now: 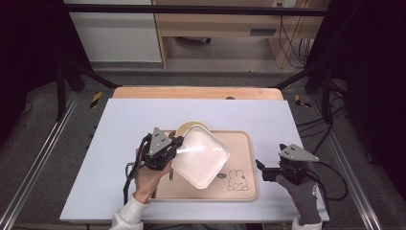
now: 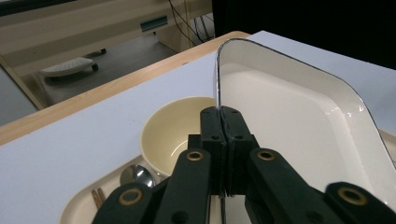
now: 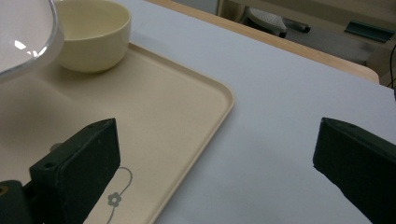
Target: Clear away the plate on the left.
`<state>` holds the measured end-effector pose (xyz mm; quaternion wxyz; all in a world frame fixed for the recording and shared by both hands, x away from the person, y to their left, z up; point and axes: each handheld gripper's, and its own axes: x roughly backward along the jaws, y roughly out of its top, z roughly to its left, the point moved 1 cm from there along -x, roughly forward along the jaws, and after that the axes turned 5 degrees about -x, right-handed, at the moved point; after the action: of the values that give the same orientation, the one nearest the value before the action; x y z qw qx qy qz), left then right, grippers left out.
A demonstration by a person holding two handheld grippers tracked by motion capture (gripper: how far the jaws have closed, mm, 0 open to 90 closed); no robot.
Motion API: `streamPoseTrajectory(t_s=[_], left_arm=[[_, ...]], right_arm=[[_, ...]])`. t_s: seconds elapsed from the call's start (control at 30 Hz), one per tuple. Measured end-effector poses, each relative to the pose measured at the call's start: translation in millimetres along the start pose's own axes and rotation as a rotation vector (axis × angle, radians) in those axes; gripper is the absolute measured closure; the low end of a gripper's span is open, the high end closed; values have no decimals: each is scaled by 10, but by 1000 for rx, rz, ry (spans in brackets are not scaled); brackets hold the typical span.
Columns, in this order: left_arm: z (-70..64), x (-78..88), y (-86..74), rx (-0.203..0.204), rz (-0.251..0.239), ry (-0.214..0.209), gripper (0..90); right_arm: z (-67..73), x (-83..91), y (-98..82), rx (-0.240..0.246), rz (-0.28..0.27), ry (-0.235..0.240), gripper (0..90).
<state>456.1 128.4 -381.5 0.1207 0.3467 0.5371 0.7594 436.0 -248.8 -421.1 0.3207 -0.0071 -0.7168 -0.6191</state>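
Cream bowl (image 1: 192, 128), spoon (image 2: 137, 176), tray (image 1: 242, 194)

A tray (image 1: 239, 191) lies on the table (image 1: 119, 124), near the front edge. A bowl (image 1: 189, 127) sits in the tray's far left corner. A dish (image 1: 201, 155) is over the tray, just in front of the bowl, with the left gripper (image 1: 176, 149) clamped on its left rim. A spoon (image 2: 135, 175) lies in the tray beside the bowl. The right gripper (image 1: 261, 170) is just right of the tray.
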Motion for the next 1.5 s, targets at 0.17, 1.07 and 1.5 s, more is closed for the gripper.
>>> streamPoseTrajectory(t_s=[0.17, 1.07, 1.5], left_arm=[[-94, -94, 0, -9, 12, -13, 891], [-482, -724, -40, -12, 104, -91, 890], [-549, -873, -52, -6, 138, -123, 890]], right_arm=[[-1, -4, 0, 4, -1, -1, 10], [2, 0, 1, -1, -3, 2, 10], [-2, 2, 2, 0, -5, -1, 9]])
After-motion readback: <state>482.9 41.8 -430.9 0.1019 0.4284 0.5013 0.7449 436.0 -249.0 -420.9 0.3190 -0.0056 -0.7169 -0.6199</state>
